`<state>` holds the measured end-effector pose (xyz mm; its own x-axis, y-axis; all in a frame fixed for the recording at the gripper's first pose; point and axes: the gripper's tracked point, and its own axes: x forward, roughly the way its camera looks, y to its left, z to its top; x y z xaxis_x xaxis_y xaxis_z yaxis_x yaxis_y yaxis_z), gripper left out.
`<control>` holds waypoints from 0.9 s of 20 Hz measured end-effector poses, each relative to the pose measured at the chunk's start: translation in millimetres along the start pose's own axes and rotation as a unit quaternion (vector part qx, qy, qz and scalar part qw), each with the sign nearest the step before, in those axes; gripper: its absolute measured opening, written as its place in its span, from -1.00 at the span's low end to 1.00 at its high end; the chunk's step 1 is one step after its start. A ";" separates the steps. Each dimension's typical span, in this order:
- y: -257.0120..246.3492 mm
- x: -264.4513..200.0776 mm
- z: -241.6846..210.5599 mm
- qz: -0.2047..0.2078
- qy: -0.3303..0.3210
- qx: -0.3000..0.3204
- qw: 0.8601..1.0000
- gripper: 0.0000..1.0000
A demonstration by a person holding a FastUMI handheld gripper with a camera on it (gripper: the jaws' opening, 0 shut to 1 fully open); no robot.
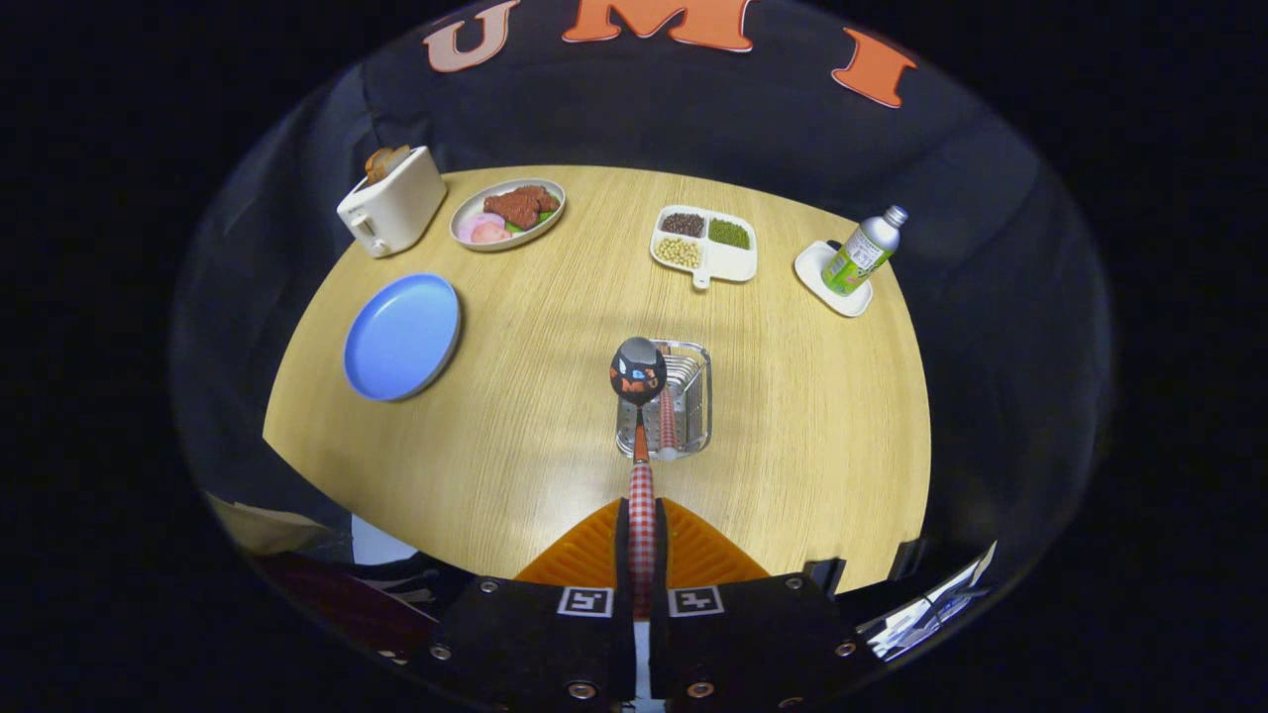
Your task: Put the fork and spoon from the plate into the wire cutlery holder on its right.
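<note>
The tongs (pixel 642 540) are squeezed on the checked handle of the spoon (pixel 638 370), whose bowl is up over the wire cutlery holder (pixel 684 396) in the middle of the surface (pixel 812 416), so next I think the spoon must go down handle-first into it.

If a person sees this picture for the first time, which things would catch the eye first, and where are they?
First comes the spoon, held by its checked handle in the shut gripper, its bowl raised over the wire cutlery holder just ahead, where another checked handle already stands. Next is the empty blue plate to the holder's left. Beyond stand a toaster and a green bottle.
</note>
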<state>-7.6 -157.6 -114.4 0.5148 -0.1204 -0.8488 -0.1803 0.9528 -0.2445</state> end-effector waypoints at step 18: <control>-7.8 32.7 8.7 0.002 0.126 -0.045 0.991 -0.73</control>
<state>18.0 -166.6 -136.1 0.2901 -0.1926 -0.9374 -0.2629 0.9258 -0.2716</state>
